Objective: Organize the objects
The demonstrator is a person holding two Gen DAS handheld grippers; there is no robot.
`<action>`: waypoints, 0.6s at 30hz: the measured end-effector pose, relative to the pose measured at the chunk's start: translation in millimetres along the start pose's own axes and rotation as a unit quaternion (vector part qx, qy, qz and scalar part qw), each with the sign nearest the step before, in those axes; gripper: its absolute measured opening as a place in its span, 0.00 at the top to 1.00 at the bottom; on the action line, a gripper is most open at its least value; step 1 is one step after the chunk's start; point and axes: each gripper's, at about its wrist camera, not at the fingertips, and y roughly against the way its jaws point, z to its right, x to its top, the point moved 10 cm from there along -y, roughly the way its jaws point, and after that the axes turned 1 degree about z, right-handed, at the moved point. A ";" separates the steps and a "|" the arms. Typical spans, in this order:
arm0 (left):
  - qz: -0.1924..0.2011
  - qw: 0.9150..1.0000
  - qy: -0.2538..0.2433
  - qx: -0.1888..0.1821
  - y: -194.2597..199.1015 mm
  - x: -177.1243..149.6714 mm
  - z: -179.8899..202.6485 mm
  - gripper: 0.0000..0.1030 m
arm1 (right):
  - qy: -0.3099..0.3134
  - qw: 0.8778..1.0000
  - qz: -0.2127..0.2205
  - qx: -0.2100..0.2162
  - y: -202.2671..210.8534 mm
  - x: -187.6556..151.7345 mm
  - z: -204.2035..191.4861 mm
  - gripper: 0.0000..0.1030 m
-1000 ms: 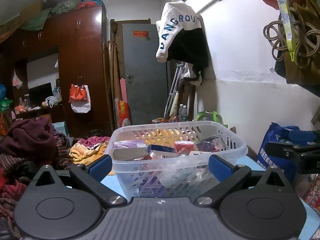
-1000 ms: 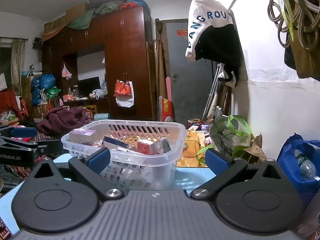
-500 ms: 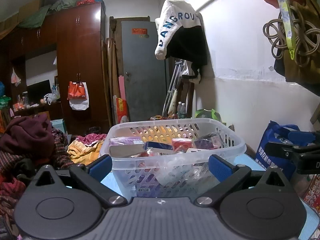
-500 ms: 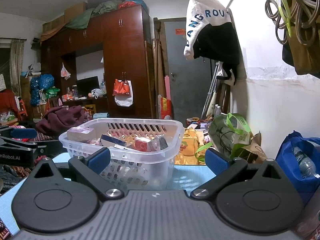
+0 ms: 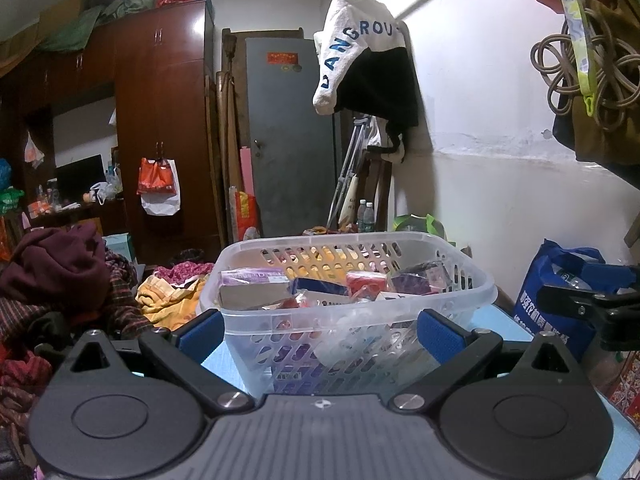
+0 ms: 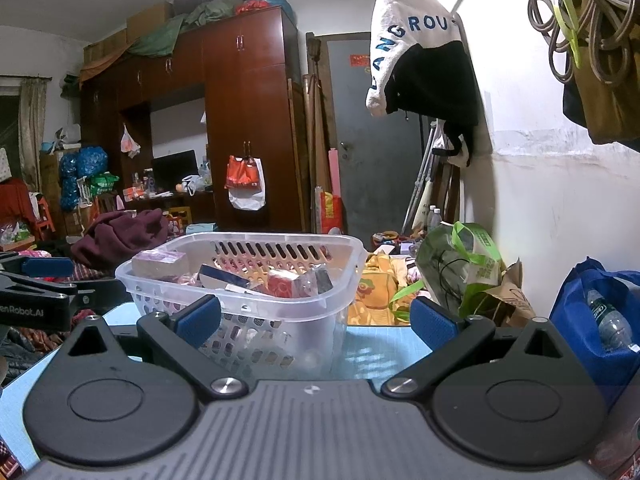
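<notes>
A clear plastic basket (image 5: 352, 320) stands on the light blue table (image 5: 488, 320), filled with several small packets and boxes, among them a purple-topped box (image 5: 252, 280) and a red packet (image 5: 366, 282). My left gripper (image 5: 318, 330) is open and empty, level with the basket's near wall, fingers either side of it. In the right wrist view the basket (image 6: 248, 308) sits left of centre. My right gripper (image 6: 316, 320) is open and empty, just short of the basket's right corner. Each gripper shows at the edge of the other's view, the right (image 5: 592, 304) and the left (image 6: 36, 292).
A blue bag (image 6: 600, 320) with a bottle stands at the right by the white wall. A green bag (image 6: 464, 268) lies beyond the table. Piled clothes (image 5: 60, 280) lie at the left. A wardrobe (image 5: 160, 120) and grey door (image 5: 292, 136) stand behind.
Both views have shifted slightly relative to the basket; it sits a little lower and nearer in frame. Both grippers stay open and empty.
</notes>
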 end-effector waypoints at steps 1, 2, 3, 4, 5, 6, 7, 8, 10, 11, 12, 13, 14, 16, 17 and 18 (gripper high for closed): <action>0.000 1.000 0.000 0.000 -0.1 -0.1 -0.1 0.00 | 0.000 1.000 0.000 0.000 0.0 0.0 0.2 0.00; -0.001 1.000 0.001 0.000 -0.5 -0.2 0.2 0.00 | -0.002 1.000 0.000 -0.001 0.1 -0.4 0.5 0.00; -0.002 1.000 0.001 -0.001 -0.9 -0.6 0.4 0.00 | -0.002 1.000 -0.001 -0.001 0.3 -0.8 1.2 0.00; -0.003 1.000 0.001 -0.001 -1.5 -0.6 1.2 0.00 | -0.003 1.000 -0.001 -0.001 0.3 -1.1 1.5 0.00; -0.003 1.000 0.001 -0.001 -1.8 -0.7 1.7 0.00 | -0.003 1.000 -0.001 -0.001 0.6 -1.3 2.0 0.00; -0.003 1.000 0.001 -0.001 -1.8 -0.7 2.0 0.00 | -0.003 1.000 0.000 -0.002 1.0 -1.7 2.1 0.00; -0.003 1.000 0.001 -0.002 -2.4 -1.1 2.6 0.00 | -0.004 1.000 0.000 -0.002 1.6 -1.8 2.1 0.00; -0.004 1.000 0.000 -0.002 -2.8 -1.4 3.2 0.00 | -0.004 1.000 -0.001 -0.002 1.6 -2.0 2.1 0.00; -0.004 1.000 0.000 -0.001 -3.7 -1.9 4.8 0.00 | -0.003 1.000 -0.001 -0.002 2.2 -2.6 2.1 0.00; -0.004 1.000 0.000 -0.002 -3.8 -2.0 5.1 0.00 | -0.003 1.000 -0.001 -0.002 1.7 -1.8 2.2 0.00; -0.003 1.000 -0.001 -0.002 -3.6 -1.7 4.9 0.00 | -0.003 1.000 -0.001 -0.002 1.9 -1.6 2.4 0.00; -0.002 1.000 -0.003 -0.001 -3.7 -1.8 6.0 0.00 | -0.004 1.000 -0.001 -0.002 1.9 -1.6 2.5 0.00; 0.000 1.000 -0.007 -0.001 -3.5 -2.1 7.1 0.00 | -0.004 1.000 -0.001 -0.002 1.9 -1.9 3.3 0.00; 0.005 1.000 -0.012 0.003 -2.6 -1.9 9.7 0.01 | -0.006 1.000 -0.002 -0.003 2.2 -2.9 4.3 0.00; 0.006 1.000 -0.013 0.002 -2.2 -1.5 11.5 0.01 | -0.006 1.000 -0.002 -0.003 2.5 -3.3 4.6 0.00; 0.008 1.000 -0.013 0.000 -1.8 -1.6 13.2 0.01 | -0.006 1.000 -0.002 -0.003 2.4 -3.4 4.6 0.00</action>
